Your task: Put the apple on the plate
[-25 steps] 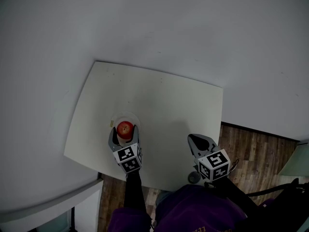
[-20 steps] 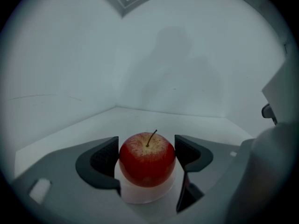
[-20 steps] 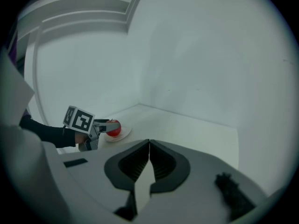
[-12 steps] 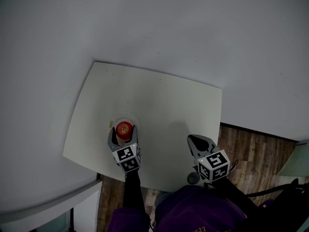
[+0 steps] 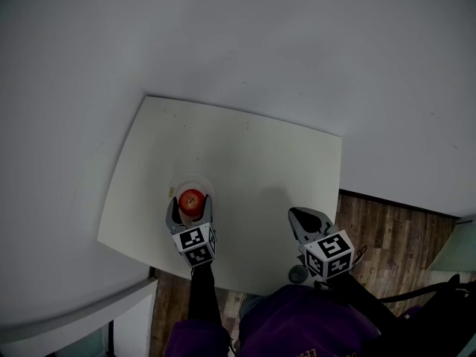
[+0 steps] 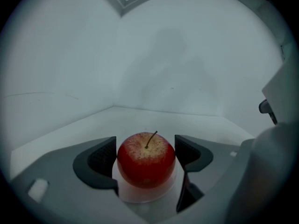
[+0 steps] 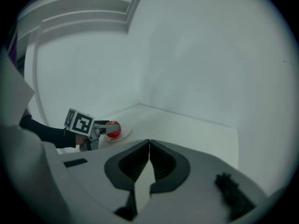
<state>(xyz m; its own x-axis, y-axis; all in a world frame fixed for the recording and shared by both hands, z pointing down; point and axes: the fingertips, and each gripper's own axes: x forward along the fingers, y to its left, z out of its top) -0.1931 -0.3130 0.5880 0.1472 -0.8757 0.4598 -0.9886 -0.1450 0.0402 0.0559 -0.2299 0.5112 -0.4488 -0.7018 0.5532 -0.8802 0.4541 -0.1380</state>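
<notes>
Left gripper (image 6: 145, 153): in its own view the jaws stand either side of the apple (image 6: 146, 164), the dark pads up against its flanks, and I can make out no gap on either side, so I log it as closed on the fruit. Apple is red, stem up, a paler speckled patch around the stem. Its underside sits on the small white plate (image 6: 133, 196), which shows below and between the jaws. In the head view the plate lies on the pale table (image 5: 253, 147), toward the near-left part of the top, with the left gripper reaching in from the near edge and its marker cube (image 5: 196, 245) just behind the apple. Right gripper (image 7: 149, 146): jaws brought together at the tips, nothing between them. In the head view it hangs over the near-right part of the table, well apart from the plate. From its own view the apple and plate show small at far left, beside the left gripper's cube. Wooden floor (image 5: 394, 236) is visible to the right of the table.
</notes>
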